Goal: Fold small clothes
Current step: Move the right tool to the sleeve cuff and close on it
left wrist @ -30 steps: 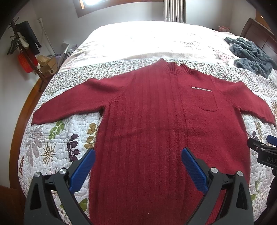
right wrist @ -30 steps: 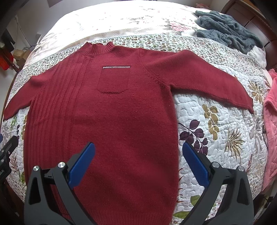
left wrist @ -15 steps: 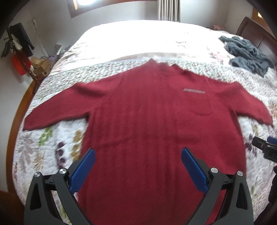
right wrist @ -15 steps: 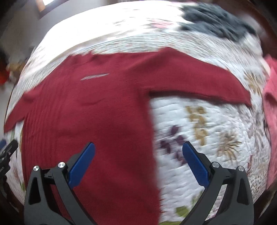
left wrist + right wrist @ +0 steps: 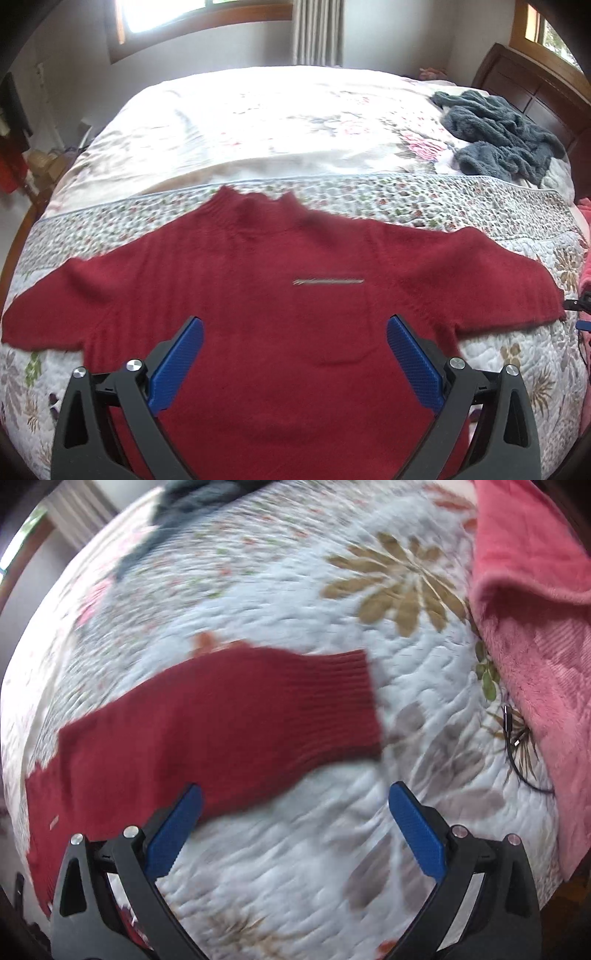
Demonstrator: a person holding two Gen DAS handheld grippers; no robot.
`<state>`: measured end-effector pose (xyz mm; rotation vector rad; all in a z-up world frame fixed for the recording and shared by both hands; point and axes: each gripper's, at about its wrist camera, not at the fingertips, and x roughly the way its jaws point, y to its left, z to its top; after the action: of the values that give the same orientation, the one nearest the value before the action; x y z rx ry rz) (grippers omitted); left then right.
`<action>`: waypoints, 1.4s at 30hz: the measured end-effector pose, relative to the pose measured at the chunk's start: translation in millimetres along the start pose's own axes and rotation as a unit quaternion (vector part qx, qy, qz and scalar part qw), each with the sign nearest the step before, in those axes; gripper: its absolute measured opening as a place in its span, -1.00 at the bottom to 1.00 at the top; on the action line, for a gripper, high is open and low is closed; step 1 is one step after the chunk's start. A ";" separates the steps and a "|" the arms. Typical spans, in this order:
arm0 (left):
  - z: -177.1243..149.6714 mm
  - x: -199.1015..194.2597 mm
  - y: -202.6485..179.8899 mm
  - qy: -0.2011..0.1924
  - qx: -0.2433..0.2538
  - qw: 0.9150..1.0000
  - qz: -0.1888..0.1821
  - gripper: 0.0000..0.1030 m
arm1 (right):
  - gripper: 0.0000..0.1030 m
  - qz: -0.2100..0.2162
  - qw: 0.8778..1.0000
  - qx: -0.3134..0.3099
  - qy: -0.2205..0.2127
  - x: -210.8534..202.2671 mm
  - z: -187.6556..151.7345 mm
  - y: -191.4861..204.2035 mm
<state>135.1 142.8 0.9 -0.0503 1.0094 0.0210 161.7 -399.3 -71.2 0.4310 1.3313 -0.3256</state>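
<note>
Both jaws spread, red sweater (image 5: pixel 280 325) flat beneath, sleeve (image 5: pixel 236 723) ahead

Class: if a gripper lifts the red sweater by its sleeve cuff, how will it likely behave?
The sweater is soft knit lying flat, so it would probably droop. Its ribbed cuff should grip fairly well. It may drag on the quilt.

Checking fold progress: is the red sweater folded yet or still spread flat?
Spread flat. The red sweater lies face up on the quilt, both sleeves out sideways, chest pocket showing, no fold started.
</note>
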 end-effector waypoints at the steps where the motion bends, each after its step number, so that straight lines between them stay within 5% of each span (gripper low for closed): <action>1: 0.6 2.1 -3.5 0.001 0.002 1.000 0.000 0.92 | 0.92 0.012 1.000 0.011 0.010 9.0 8.2 -11.6; 4: 4.7 10.8 -13.4 0.004 0.007 1.000 0.000 0.92 | 0.87 0.025 0.999 0.033 0.026 24.7 20.0 -32.2; 6: 5.2 13.0 -15.9 0.005 0.007 1.000 0.002 0.92 | 0.58 0.041 0.998 0.041 0.033 31.4 24.5 -40.4; 10: 5.6 17.1 -17.3 0.007 0.006 1.000 0.009 0.92 | 0.41 0.058 0.997 0.040 0.039 40.0 31.8 -45.5; 13: 3.4 19.4 -16.1 0.012 0.003 1.000 0.013 0.92 | -0.06 0.052 0.998 0.014 0.023 38.2 40.2 -44.4; 15: 1.6 20.7 -16.7 0.015 0.001 1.000 0.013 0.92 | -0.64 0.038 0.999 0.004 0.016 33.3 41.5 -44.0; 17: -0.7 20.4 -18.1 0.016 0.004 1.000 0.015 0.92 | -0.90 0.039 0.999 0.002 0.014 28.4 44.8 -45.1; 22: -4.6 17.8 -15.4 0.018 0.003 1.000 0.013 0.92 | -0.91 0.055 0.998 0.010 -0.015 6.2 48.6 -59.4; 31: -14.2 23.7 8.7 0.035 -0.018 0.999 0.028 0.92 | -0.92 0.017 0.999 0.004 -0.036 -1.3 32.5 -30.9; 36: -16.2 20.6 24.4 0.034 -0.026 0.999 0.033 0.92 | -0.92 0.071 0.995 -0.046 -0.060 -35.9 16.8 31.6; 42: -15.2 19.6 42.3 0.033 -0.046 0.998 0.031 0.92 | -0.92 0.143 0.972 -0.172 -0.066 -65.2 -19.8 156.1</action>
<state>130.9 184.2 -25.1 -0.1037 1.0754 0.1241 203.5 -253.8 7.0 0.2978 1.1486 0.1165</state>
